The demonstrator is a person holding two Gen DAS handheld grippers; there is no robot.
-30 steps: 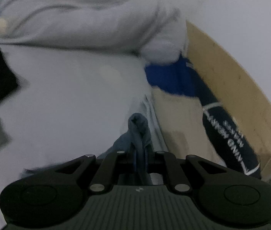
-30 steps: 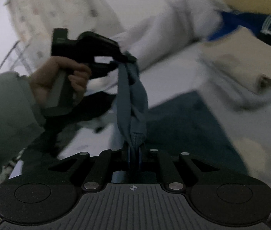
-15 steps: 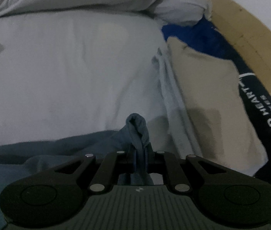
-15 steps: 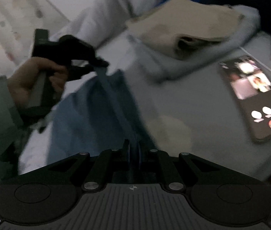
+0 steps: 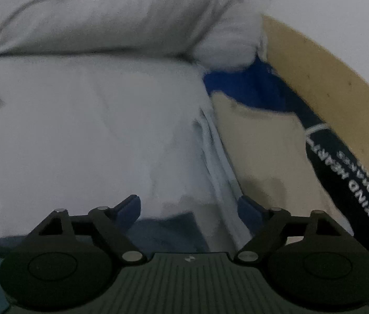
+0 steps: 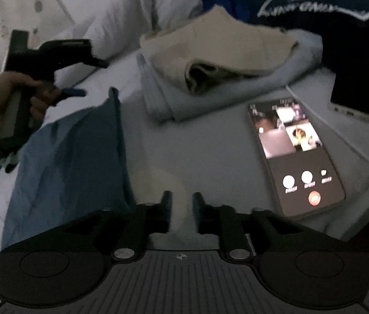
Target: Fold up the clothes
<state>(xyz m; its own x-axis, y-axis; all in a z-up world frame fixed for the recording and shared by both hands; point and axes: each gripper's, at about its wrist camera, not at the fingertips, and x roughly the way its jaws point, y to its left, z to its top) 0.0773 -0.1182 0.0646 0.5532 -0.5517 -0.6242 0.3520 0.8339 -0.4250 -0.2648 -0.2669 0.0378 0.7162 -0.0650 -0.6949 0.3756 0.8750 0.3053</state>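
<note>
A blue garment [image 6: 67, 157] lies flat on the white bed sheet [image 6: 205, 151], its upper edge still standing in a ridge. My left gripper [image 5: 188, 206] is opening wide with nothing between its blue pads [image 5: 129, 206]; the garment's edge [image 5: 163, 233] lies just under it. In the right wrist view the left gripper [image 6: 90, 77], held by a hand [image 6: 4, 96], hovers just beyond the garment's far corner. My right gripper [image 6: 182, 201] is opening, and only bare sheet shows between its fingers, with the garment just left of them.
A folded beige garment [image 6: 218, 49] rests on a folded light blue one [image 6: 236, 89] at the back. Behind lie a navy printed garment [image 5: 346, 183], a pillow [image 5: 106, 21] and a wooden headboard [image 5: 328, 83]. A lit phone [image 6: 297, 154] and a power bank [image 6: 351, 104] with cable lie right.
Both grippers came down and let go of the blue garment they held stretched between them. It now lies on the sheet, and both sets of jaws stand apart.
</note>
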